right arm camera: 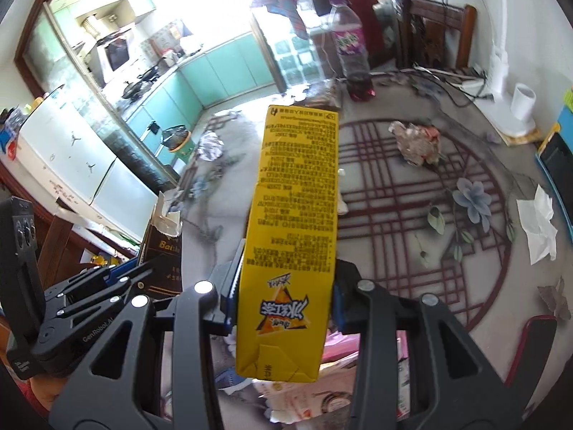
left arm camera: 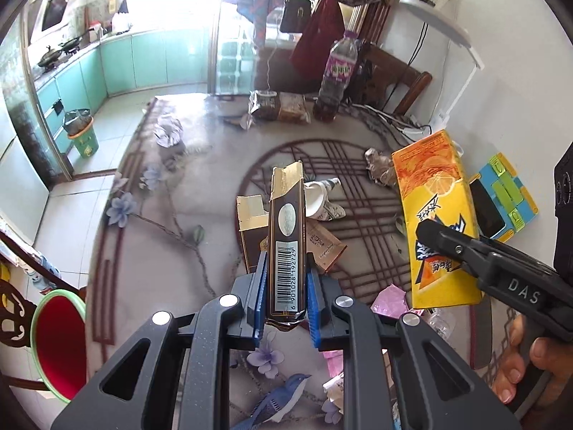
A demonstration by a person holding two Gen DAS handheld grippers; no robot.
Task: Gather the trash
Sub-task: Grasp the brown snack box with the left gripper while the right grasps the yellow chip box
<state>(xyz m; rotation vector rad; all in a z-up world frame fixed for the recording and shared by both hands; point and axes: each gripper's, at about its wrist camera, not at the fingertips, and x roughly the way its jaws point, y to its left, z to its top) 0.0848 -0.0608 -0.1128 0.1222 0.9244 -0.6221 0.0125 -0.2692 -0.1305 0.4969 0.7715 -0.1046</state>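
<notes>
Looking along our left gripper (left arm camera: 286,279), we clamp a torn brown box (left arm camera: 287,247) upright above the table (left arm camera: 172,251), while through the right camera our right gripper (right arm camera: 284,304) squeezes a yellow carton (right arm camera: 292,236), lifted over the table.

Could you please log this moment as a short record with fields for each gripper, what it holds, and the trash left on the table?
left gripper: shut on dark cigarette box, held above the table
right gripper: shut on yellow drink carton, lifted
table: patterned cloth
trash left on the table: crumpled wrapper, white tissue, crushed paper cup
standing at far edge: purple-label bottle
bin: green trash bin on the kitchen floor
</notes>
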